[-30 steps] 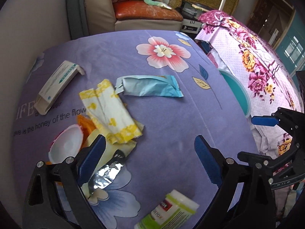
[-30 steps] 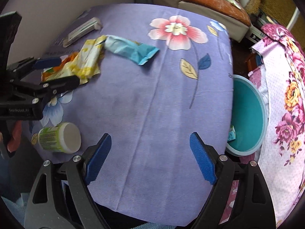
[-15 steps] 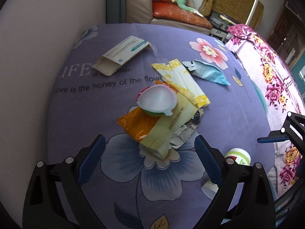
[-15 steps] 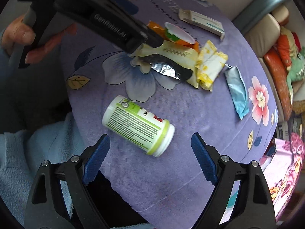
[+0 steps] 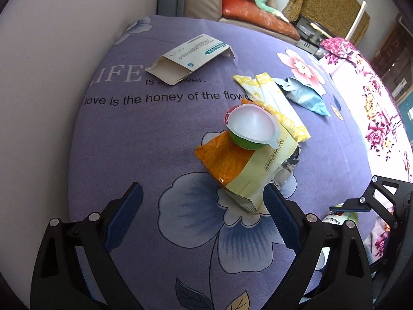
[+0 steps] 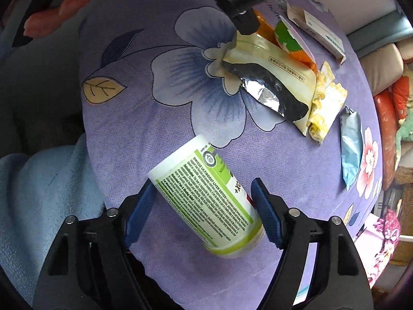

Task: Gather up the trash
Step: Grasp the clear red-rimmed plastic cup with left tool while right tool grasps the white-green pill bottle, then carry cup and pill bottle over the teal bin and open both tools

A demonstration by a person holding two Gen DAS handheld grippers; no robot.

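Left wrist view: the left tool (image 5: 202, 211) gapes wide over the purple counter (image 5: 144, 142), gripping nothing. The pouch (image 5: 245, 168) lies just ahead, its near corner touching the tool's right finger; a cup (image 5: 251, 130) sits on the pouch. A box (image 5: 188, 58) lies far ahead. The right tool's tip (image 5: 357, 205) hangs over the bottle (image 5: 335, 219) at right.

Right wrist view: the right tool (image 6: 204, 209) is closing, the bottle (image 6: 206, 196) lying slantwise between its fingers, pads about touching it. The pouch (image 6: 273, 77) lies ahead, the left tool (image 6: 241, 15) beside it.
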